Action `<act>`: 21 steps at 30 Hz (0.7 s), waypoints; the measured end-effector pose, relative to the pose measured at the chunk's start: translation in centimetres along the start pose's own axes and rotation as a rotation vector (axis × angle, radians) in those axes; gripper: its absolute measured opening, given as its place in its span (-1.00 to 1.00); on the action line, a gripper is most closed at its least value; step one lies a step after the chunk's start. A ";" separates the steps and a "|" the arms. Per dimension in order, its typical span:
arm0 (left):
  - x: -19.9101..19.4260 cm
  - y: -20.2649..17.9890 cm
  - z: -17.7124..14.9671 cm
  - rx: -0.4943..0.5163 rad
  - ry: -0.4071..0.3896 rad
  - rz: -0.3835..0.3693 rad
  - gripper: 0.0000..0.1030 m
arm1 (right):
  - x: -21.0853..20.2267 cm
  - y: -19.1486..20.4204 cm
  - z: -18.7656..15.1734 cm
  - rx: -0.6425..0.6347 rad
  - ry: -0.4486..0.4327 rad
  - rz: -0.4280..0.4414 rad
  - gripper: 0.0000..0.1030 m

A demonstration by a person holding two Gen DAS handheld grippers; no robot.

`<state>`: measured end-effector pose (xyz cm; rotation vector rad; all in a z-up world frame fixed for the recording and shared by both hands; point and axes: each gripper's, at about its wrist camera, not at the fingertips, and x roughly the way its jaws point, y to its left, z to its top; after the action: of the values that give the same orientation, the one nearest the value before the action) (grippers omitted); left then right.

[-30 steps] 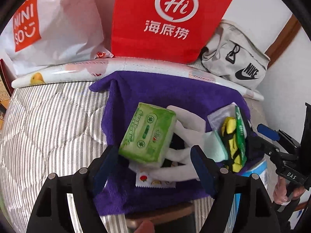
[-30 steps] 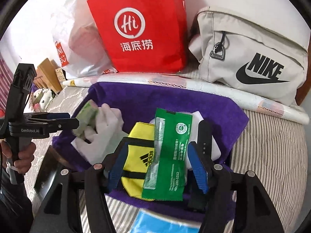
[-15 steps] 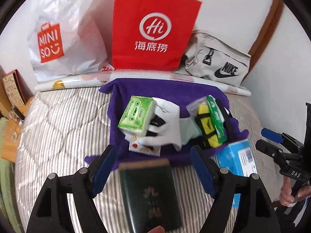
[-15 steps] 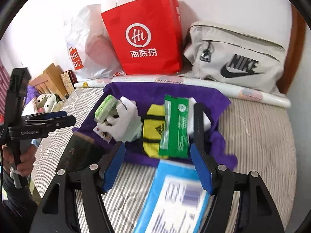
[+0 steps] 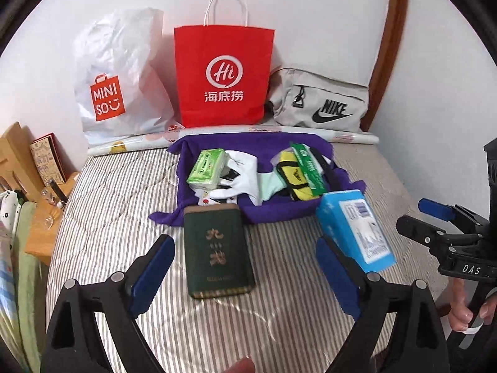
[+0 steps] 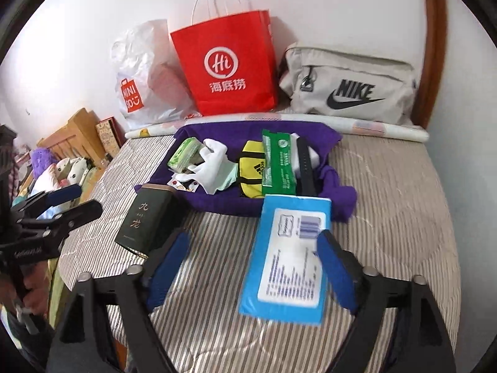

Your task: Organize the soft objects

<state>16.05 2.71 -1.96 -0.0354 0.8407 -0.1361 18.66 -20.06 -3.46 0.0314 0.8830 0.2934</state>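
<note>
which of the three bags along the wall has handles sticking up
The red paper bag, standing in the middle. Its white loop handles stand upright; the white plastic bag and the beige Nike bag show none.

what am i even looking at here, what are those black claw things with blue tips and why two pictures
Each claw is a hand-held tool, one per hand, with a fisheye camera looking along its two blue fingers. One picture is from the left tool, the other from the right tool. Both have their jaws opening and hold nothing. They look down at a striped bed. On it: a purple towel carrying a green tissue pack, white gloves and a yellow pouch. Nearer lie a dark green tin and a blue pack. Bags stand by the wall.
</note>
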 end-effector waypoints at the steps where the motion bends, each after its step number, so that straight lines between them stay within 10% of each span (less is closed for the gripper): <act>1: -0.6 -0.3 -0.4 0.002 -0.005 -0.003 0.80 | -0.7 0.1 -0.4 0.004 -0.014 -0.005 0.82; 21: -7.9 -3.1 -7.0 -0.055 -0.112 0.022 0.81 | -7.8 1.5 -6.5 0.014 -0.050 -0.051 0.90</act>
<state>5.33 0.87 -0.54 -0.0844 0.7329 -0.0890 8.68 -21.30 -1.49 0.0292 0.8348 0.2379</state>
